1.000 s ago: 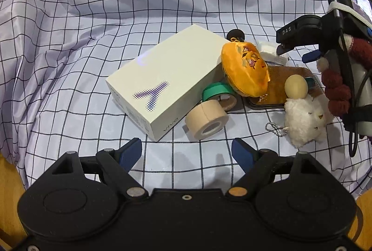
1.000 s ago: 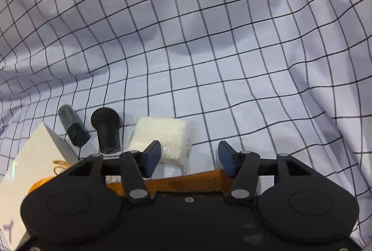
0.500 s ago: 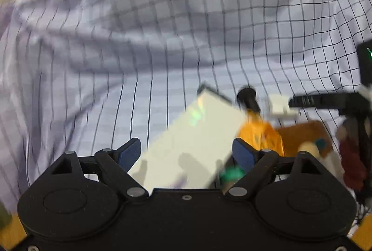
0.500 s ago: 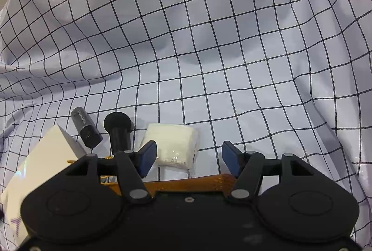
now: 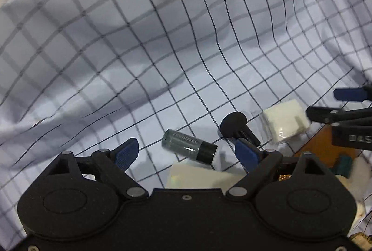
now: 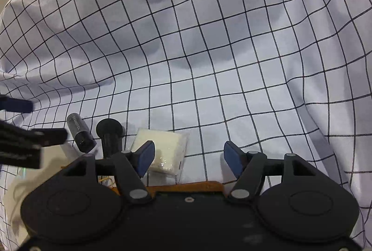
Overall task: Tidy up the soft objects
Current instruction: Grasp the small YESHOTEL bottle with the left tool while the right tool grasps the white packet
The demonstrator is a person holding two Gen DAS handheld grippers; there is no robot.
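Left hand-held gripper [image 5: 186, 154] has its jaws spread wide, nothing gripped; blue pads [image 5: 126, 154] clear of everything. Between the jaws in the left wrist view lies a small dark bottle [image 5: 189, 148] on its side on the checked cloth [image 5: 162, 30], not touched by either pad. Just beside the right pad sits a black knob-shaped piece [image 5: 234, 124], close to the pad, contact unclear. A corner of a cream box [image 5: 197, 176] pokes out under the gripper body. Right hand-held gripper [image 6: 188, 158] jaws are opening, pads apart with nothing pressed between them; bare cloth in the gap. Its left pad [image 6: 146, 155] overlaps the white soft packet [image 6: 162, 148] in a clear wrapper, which lies flat on the cloth, mostly left of the gap; touching or just above, cannot tell. An orange-brown flat thing [image 6: 186, 185] shows at the gripper body edge below the packet. In the left wrist view the same white packet sits at the right with the right gripper's black fingers just beside it. Left gripper's blurred fingers enter the right wrist view at the left edge, near the bottle. Desk surface fully covered by the wrinkled cloth.
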